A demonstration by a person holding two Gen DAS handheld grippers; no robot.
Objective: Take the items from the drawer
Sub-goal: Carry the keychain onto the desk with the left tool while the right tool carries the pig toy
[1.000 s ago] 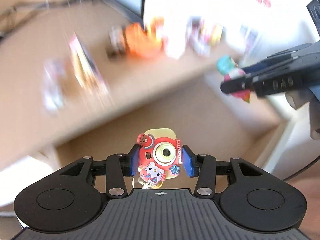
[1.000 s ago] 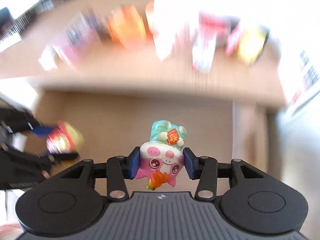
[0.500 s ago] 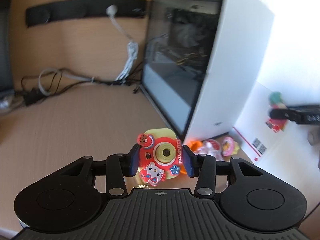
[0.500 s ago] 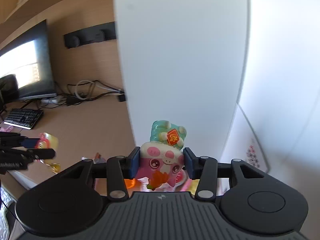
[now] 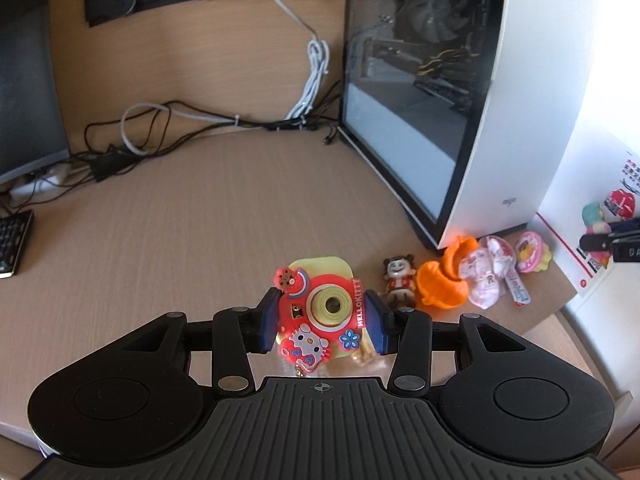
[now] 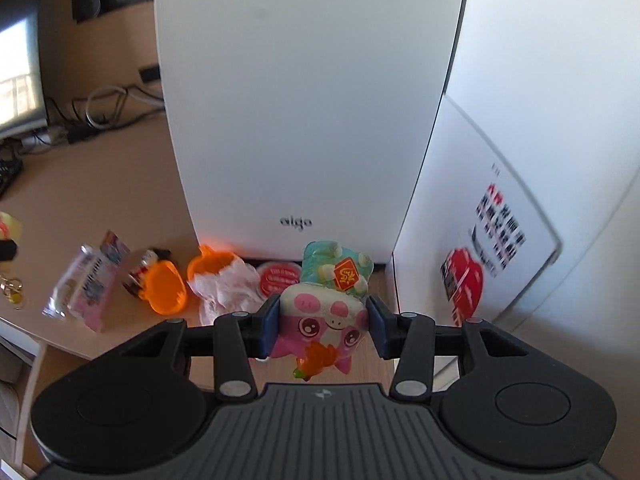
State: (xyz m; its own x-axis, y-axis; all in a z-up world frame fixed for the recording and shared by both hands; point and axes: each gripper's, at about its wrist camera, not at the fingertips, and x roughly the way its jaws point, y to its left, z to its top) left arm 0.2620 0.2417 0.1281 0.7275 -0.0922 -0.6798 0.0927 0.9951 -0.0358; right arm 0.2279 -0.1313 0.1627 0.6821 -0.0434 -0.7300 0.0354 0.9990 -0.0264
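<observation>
My left gripper (image 5: 325, 320) is shut on a red Hello Kitty toy camera (image 5: 320, 312) with a yellow back, held just above the wooden desk (image 5: 200, 220). My right gripper (image 6: 322, 326) is shut on a pink pig figure (image 6: 324, 312) with a teal hat, held over the desk in front of the white computer case (image 6: 300, 100). In the left wrist view the right gripper's tip (image 5: 608, 240) shows at the far right edge with the pig figure (image 5: 596, 216). The drawer is out of sight.
Small toys lie on the desk by the case: a little doll figure (image 5: 396, 280), an orange pumpkin shell (image 5: 440, 284), a pink-white wrapper (image 5: 488, 276), a pink round toy (image 5: 530, 252), a plastic packet (image 6: 86, 280). Cables (image 5: 160, 132), a monitor (image 5: 24, 80) and a keyboard (image 5: 12, 244) stand left.
Both grippers rose from the open drawer to desk height, each keeping its toy. Since half a second ago they have tilted down toward the toys by the case.
</observation>
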